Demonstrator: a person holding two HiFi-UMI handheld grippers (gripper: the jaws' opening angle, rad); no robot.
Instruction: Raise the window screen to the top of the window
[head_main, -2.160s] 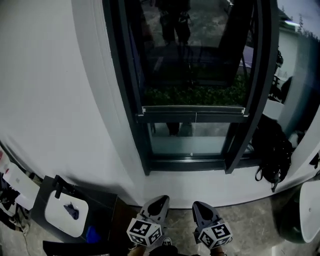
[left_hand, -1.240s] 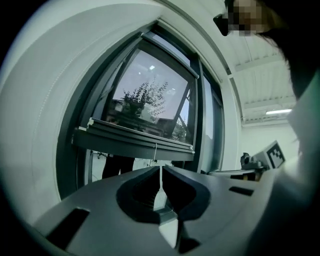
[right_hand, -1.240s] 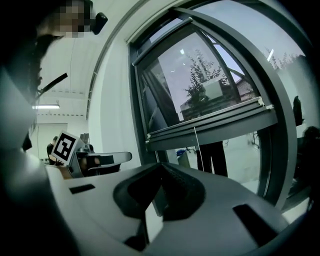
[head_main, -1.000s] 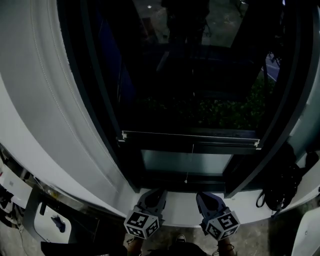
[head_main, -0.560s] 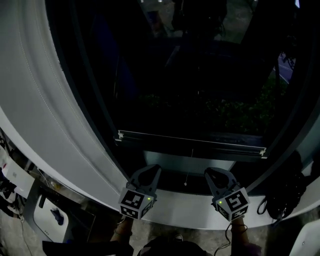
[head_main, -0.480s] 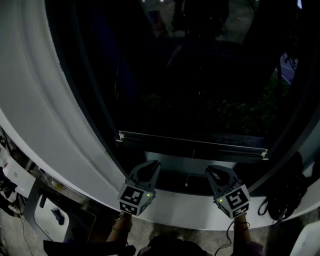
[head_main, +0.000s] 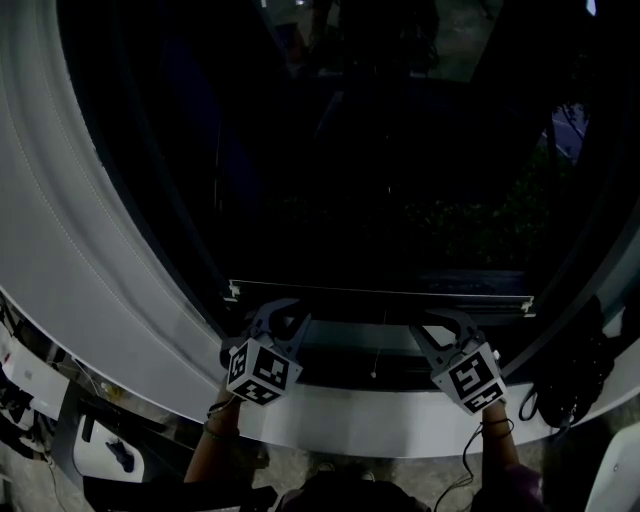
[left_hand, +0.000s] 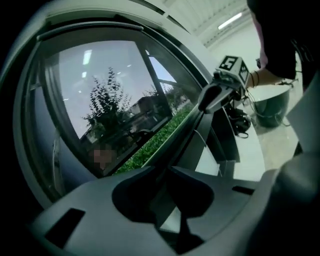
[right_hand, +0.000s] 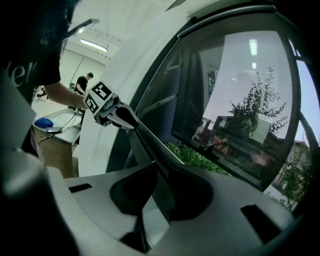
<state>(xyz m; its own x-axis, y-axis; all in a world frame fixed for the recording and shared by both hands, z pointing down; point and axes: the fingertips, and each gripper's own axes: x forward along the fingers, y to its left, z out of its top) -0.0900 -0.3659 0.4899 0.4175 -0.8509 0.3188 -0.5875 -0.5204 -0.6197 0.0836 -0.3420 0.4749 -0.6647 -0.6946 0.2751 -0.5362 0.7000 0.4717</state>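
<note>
Left claw (head_main: 275, 309) and right claw (head_main: 443, 320) each clamp the window screen's horizontal bottom bar (head_main: 380, 296), running left-right.

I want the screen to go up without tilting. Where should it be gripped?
Grip the bottom bar, its rigid-looking lower edge, from the room side, with one hold toward each end. It runs level and straight, and the left gripper and right gripper have their jaws across it there.
</note>
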